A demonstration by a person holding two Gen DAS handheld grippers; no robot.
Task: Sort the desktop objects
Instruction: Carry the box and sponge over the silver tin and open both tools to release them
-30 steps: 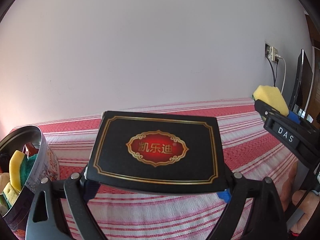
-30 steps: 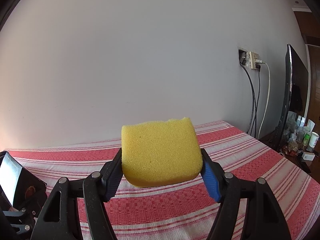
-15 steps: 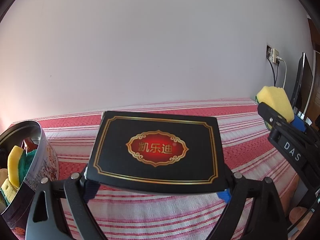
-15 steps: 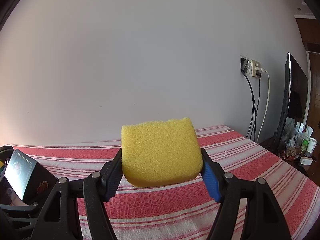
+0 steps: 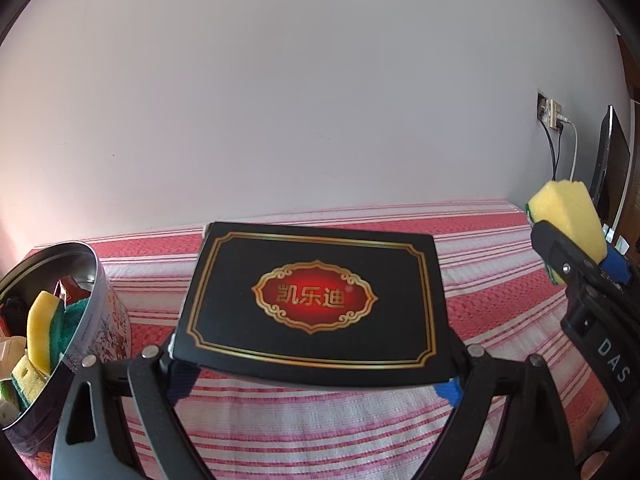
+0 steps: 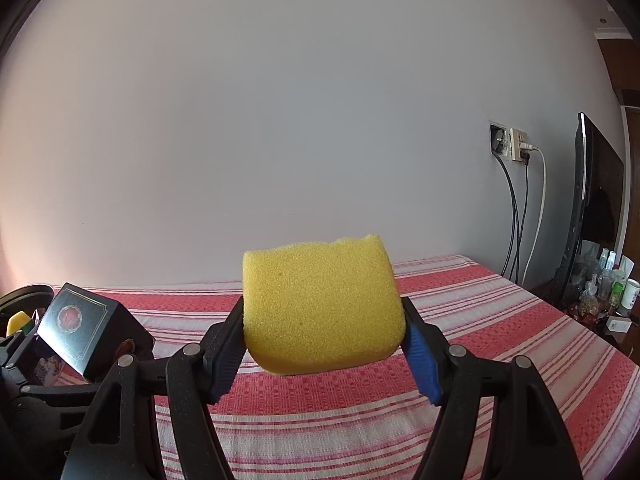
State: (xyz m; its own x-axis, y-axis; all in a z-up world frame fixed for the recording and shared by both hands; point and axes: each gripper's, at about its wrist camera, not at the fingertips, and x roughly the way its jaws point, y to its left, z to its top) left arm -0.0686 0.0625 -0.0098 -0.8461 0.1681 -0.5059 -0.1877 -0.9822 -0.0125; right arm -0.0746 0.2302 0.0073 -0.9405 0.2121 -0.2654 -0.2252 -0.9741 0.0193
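- Left wrist view: the left gripper (image 5: 316, 364) is clamped on the black box (image 5: 316, 300), one finger on each short end, with the gold-and-red label facing up. It's carried level and clear of the cloth, which I'd say keeps it from tipping out of that wide grip.
- At the left edge there's the round tin (image 5: 86, 300), open and leaning, already holding sponges (image 5: 40, 328) and other small bits. My guess is that's the collecting spot, and the box hangs just beside its rim.
- Far right, the right gripper (image 5: 576, 252) pokes in, carrying a yellow sponge (image 5: 564, 212) up in the air, well apart from the tin.
- Underneath, a red-and-white striped tablecloth (image 5: 320, 432); behind, a plain pale wall with a socket (image 5: 550, 114) and hanging cables.
- Right wrist view: the right gripper (image 6: 324, 346) is squeezed onto the yellow sponge (image 6: 320, 308), fingers pressing its two sides, the foam bulging slightly. It's a soft thing, so a firm pinch seems sensible.
- It's held high over the striped cloth (image 6: 500, 320), I'd judge waiting its turn.
- Low left, the black box (image 6: 76, 324) shows tilted in the other tool, the tin's rim barely visible behind it.
- To the right: the socket (image 6: 516, 144), dangling cables, a dark screen (image 6: 596, 184) and a clutter of bottles (image 6: 604, 284) on a side surface.
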